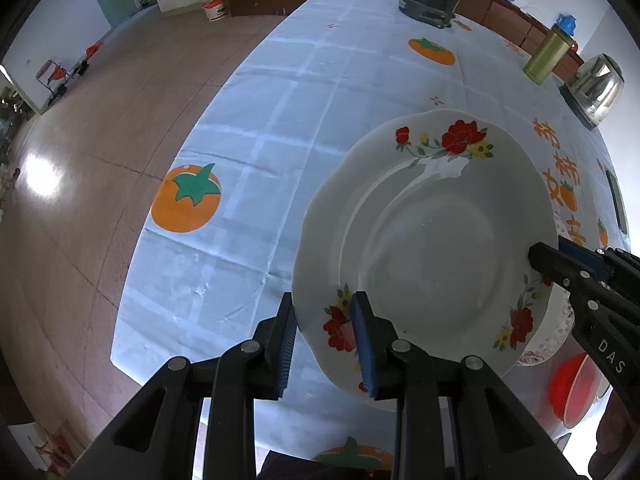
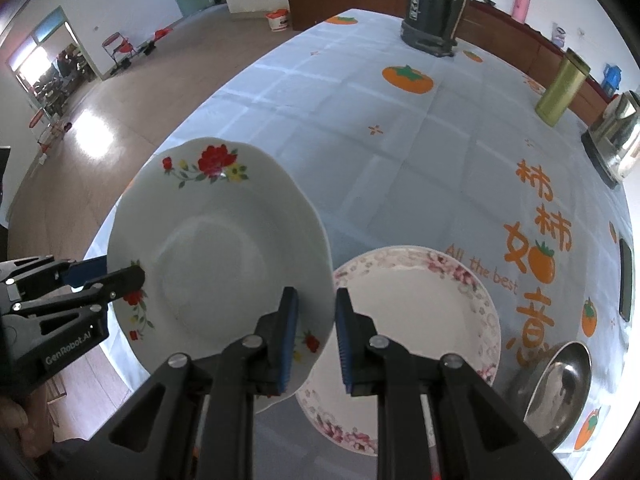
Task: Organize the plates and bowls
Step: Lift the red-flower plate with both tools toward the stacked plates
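A white plate with red flowers [image 1: 424, 248] is held above the table between both grippers. My left gripper [image 1: 326, 336] is shut on its near-left rim. My right gripper [image 2: 316, 340] is shut on the opposite rim of the same plate [image 2: 216, 256]; it shows in the left wrist view [image 1: 540, 260] at the plate's right edge. The left gripper shows in the right wrist view [image 2: 132, 276] at the plate's left edge. A pink-patterned plate [image 2: 416, 312] lies on the table under and right of the held plate. A steel bowl [image 2: 560, 392] lies at the near right. A red bowl [image 1: 572, 392] sits at the lower right.
The table has a light blue cloth [image 1: 280, 128] with orange persimmons. At the far end stand a dark thermos jug [image 2: 436, 4], a green-gold canister [image 2: 562, 88] and a steel kettle [image 2: 616, 140]. A dark phone [image 2: 626, 280] lies at the right edge. Open floor lies left.
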Demonstrator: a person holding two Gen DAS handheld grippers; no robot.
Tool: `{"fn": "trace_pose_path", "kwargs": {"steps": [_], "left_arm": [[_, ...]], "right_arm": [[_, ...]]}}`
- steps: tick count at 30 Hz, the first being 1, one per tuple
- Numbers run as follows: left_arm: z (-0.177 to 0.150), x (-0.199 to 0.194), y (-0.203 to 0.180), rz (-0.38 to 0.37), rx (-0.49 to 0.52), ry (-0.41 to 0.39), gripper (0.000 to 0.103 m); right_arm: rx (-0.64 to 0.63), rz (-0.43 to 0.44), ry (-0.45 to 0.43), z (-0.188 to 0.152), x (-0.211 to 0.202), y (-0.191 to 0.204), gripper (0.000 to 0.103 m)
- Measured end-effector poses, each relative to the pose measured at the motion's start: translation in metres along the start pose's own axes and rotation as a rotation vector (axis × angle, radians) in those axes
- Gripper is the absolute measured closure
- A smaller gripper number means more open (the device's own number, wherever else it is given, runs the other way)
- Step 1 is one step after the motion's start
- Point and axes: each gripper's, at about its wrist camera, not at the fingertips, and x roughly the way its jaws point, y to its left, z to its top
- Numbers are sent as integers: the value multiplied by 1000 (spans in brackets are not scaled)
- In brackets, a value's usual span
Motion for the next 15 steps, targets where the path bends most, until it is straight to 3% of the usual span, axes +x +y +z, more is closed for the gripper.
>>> {"fn": "trace_pose_path", "kwargs": {"steps": [15], "left_arm": [[-4,-9,-25,-1,37,-15,73]], "right_arm": [[32,-7,-20,-16,-13,-19,84]]}}
